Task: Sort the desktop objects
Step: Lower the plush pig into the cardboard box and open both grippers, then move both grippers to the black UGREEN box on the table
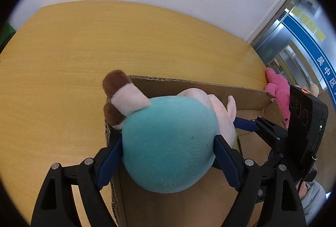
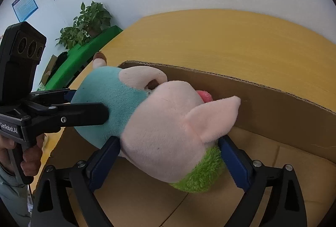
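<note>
While both grippers bracket one plush pig (image 1: 168,143), the toy hangs partly over the open cardboard box (image 1: 241,97) that sits on the yellow wooden table (image 1: 63,59). Its turquoise body lies between the blue pads of the left gripper (image 1: 168,145), which stand wide and touch the plush on both sides; whether they still squeeze it I cannot tell. In the right wrist view the right gripper (image 2: 170,155) brackets the pink head in the same way, jaws wide, pads against the fabric near the green collar, the grip equally uncertain. The pig's brown feet stick out past the box's left corner, while head and ear are over the box interior, close to the far wall. My reading is that this toy is at the point of being dropped in, so the placing is nearly done but not finished: the legs are not yet inside. A pink plush (image 1: 277,88) lies at the far right edge of the box, seemingly just outside it, and probably needs sorting next. Most of the table looks bare.
</note>
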